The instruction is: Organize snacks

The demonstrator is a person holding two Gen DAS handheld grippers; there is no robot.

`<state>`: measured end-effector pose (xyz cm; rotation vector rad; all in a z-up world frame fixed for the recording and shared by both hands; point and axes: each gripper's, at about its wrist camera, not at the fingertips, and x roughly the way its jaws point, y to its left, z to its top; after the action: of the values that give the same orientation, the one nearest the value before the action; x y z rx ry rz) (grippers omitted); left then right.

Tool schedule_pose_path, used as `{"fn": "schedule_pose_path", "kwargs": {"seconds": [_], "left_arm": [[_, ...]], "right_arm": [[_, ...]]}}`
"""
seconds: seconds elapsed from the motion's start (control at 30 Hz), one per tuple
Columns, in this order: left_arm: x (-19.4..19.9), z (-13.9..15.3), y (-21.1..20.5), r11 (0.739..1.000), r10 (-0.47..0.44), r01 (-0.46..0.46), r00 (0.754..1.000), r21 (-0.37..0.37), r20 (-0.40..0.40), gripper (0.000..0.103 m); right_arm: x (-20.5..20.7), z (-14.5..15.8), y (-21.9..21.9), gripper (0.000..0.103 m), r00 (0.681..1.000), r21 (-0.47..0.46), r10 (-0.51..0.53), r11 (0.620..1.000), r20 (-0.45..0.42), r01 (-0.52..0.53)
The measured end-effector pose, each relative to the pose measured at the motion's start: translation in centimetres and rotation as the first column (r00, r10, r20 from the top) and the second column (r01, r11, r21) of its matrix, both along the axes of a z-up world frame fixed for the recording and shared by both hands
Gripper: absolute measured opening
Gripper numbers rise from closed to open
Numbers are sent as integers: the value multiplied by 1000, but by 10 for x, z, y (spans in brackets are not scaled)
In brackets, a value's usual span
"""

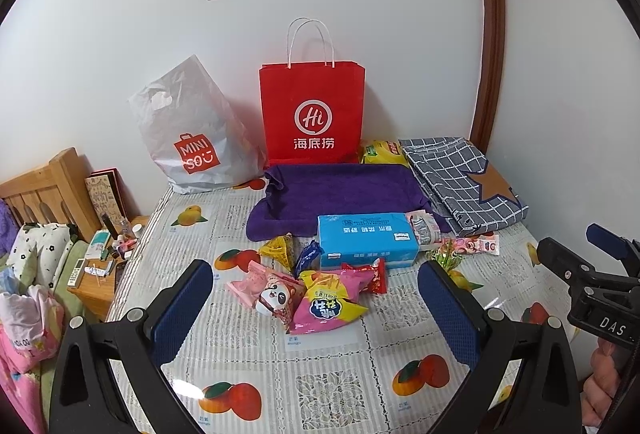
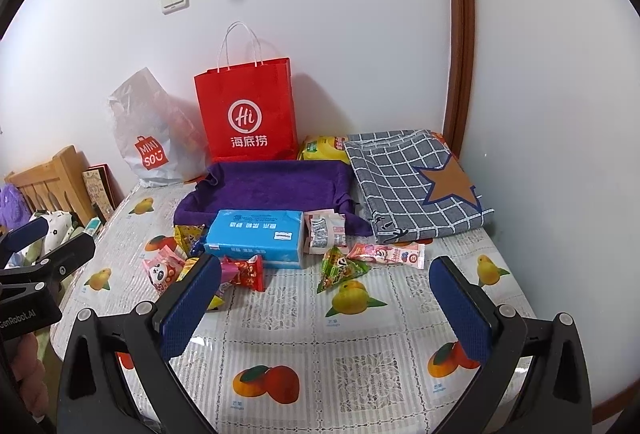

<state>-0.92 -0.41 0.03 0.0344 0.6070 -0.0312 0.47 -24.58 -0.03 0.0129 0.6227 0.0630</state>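
Snack packets lie scattered on the fruit-print tablecloth [image 1: 328,386]. A pink-and-yellow chip bag [image 1: 328,304], a pink panda packet [image 1: 272,294] and a red candy packet [image 1: 376,274] sit just beyond my left gripper [image 1: 316,270], which is open and holds nothing. A green triangular packet [image 2: 340,270] and a pink strawberry strip [image 2: 386,254] lie ahead of my right gripper [image 2: 326,262], also open and empty. A blue tissue box [image 1: 366,240] stands behind the pile. Against the wall stand a red paper bag [image 1: 312,113] and a white plastic bag [image 1: 192,137].
A purple towel [image 1: 340,193] and a folded checked cloth [image 1: 460,181] lie at the back, with a yellow bag [image 1: 380,151] between them. To the left is a cluttered wooden bedside stand [image 1: 100,274] and bedding. A hand [image 1: 600,382] holds the right gripper.
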Motion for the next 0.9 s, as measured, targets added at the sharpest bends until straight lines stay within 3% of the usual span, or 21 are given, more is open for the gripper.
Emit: {"fn": "schedule_pose_path", "kwargs": {"seconds": [0.9], "left_arm": [[-3, 1, 3, 1000, 4, -4, 1000, -8, 6, 103]], "right_arm": [[-2, 3, 3, 103, 1000, -6, 5, 1000, 3, -5]]}}
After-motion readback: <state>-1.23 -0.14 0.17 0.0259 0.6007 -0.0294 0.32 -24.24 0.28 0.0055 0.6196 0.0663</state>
